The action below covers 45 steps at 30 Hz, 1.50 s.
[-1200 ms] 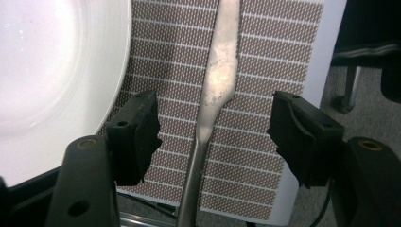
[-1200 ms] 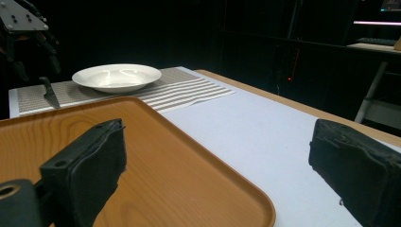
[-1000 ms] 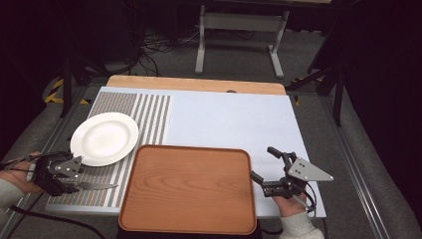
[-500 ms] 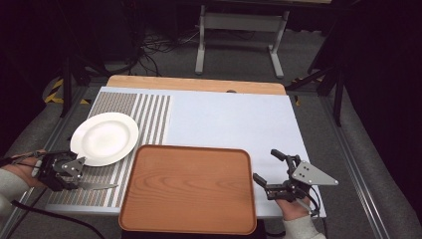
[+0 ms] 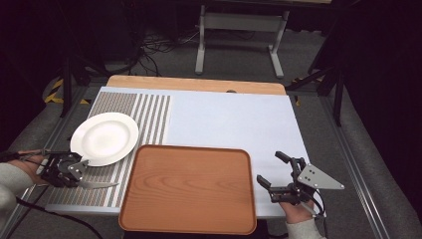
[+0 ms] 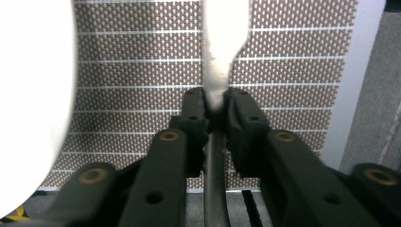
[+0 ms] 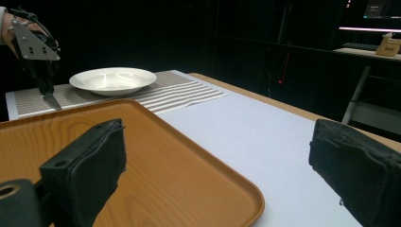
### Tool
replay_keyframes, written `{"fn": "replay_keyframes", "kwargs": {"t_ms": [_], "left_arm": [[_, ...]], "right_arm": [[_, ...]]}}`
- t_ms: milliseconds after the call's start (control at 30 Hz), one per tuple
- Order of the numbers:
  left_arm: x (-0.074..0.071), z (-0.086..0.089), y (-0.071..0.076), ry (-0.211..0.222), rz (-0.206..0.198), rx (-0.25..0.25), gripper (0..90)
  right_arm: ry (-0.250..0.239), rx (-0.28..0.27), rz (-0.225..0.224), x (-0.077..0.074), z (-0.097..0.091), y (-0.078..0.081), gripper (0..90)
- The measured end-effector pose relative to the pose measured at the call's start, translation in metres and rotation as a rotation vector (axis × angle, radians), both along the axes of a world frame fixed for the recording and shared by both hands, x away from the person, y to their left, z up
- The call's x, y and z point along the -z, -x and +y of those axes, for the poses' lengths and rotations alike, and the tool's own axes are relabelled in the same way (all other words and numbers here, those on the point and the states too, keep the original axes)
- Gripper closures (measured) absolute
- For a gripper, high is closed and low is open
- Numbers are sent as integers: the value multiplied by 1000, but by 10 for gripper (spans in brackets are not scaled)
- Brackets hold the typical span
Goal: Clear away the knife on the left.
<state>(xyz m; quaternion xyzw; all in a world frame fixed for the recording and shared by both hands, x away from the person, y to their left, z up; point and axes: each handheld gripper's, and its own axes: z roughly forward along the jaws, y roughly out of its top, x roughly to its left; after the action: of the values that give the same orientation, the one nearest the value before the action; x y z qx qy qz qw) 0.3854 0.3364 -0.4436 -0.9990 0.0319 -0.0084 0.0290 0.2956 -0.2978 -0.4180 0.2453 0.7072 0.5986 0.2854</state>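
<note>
Left gripper [image 6: 216, 106] first: its jaws have just been closing, and now the two black pads pinch a table knife [image 6: 218, 71] at the neck, where handle meets blade. The blade runs out ahead over the brown woven placemat [image 6: 293, 71], the handle trails back between the jaws. From the high view the knife [image 5: 97, 185] lies flat and points toward the wooden tray [image 5: 189, 186], blade tip just short of its left edge, with the white plate [image 5: 104, 138] right beside the gripper [image 5: 74, 172]. Gripping at the neck makes sense to me — a thin piece of cutlery lying flat offers little else to bite on, and the hold sits near its balance.

Over to the right gripper [image 5: 273, 172]: jaws wide apart, nothing between them, parked just off the tray's right edge above the pale blue mat [image 5: 229, 119]. It looks to be waiting — out of the way, yet near enough to steady the tray if the knife goes there.
</note>
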Motion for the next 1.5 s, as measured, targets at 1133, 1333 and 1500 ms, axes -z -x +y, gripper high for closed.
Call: {"fn": "replay_keyframes", "kwargs": {"t_ms": [1133,1333,1500], "left_arm": [[-15,-15,5,-3,-23,-44,797],[-36,-21,6,60,-46,-134,798],[-51,-32,4,78,-34,-229,796]], "right_arm": [[18,-10,12,5,6,-4,53],[11,-14,8,4,6,-5,53],[15,-10,7,4,7,-6,53]]}}
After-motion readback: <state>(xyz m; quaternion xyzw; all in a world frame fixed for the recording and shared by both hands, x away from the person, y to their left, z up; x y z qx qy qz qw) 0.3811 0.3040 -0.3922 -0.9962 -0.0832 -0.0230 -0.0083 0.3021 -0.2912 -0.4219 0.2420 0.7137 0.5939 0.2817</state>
